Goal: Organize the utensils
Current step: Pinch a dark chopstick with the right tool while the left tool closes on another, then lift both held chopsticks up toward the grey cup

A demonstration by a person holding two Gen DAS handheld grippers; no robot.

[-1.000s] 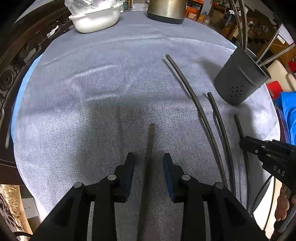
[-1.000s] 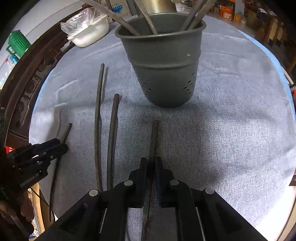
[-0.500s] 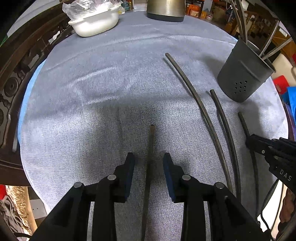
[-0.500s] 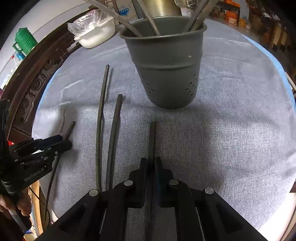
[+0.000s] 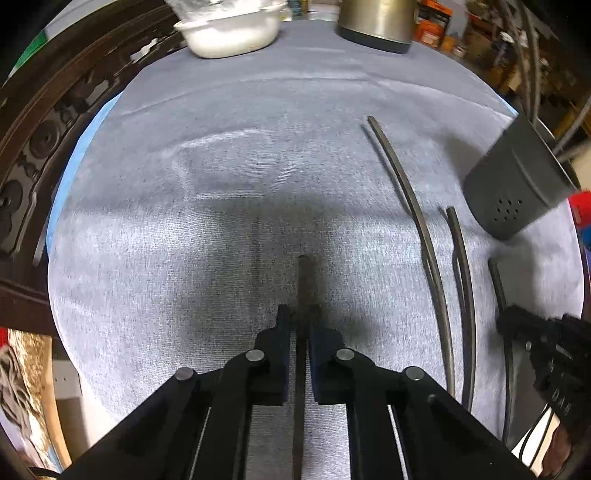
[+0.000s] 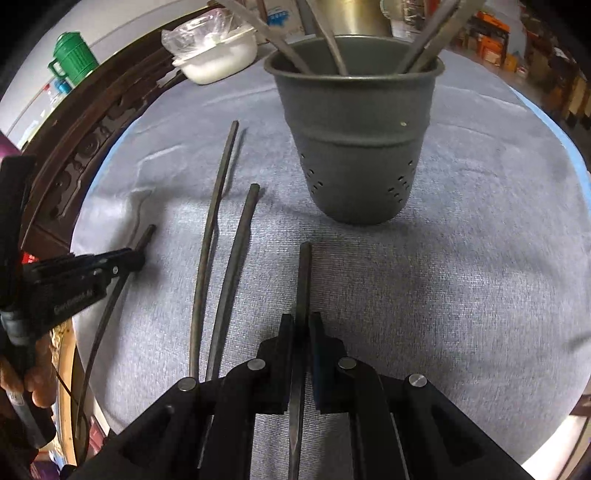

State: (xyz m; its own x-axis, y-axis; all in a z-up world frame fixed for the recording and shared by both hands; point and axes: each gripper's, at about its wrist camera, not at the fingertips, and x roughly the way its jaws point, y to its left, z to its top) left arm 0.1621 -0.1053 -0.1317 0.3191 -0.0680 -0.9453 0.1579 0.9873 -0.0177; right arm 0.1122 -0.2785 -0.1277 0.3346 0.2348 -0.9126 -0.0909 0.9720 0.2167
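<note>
Grey perforated cup upright on the grey cloth, holding several metal utensils that lean against its rim; their heads are out of view. White tub with crumpled plastic, and a metal pot, stand at the far edge of the cloth.

Left gripper: pointed steeply down at the cloth, jaws closed on a dark stick that runs between its pads and projects ahead of them. Right gripper: likewise tilted steeply down, jaws clamped on a second stick, whose far tip lies just short of the cup's base. A hand grasps the left gripper's handle at the frame edge.

Two more sticks, long stick and shorter stick, lie side by side on the cloth between the two grippers, left of the cup. A carved dark wood rim borders the cloth.
</note>
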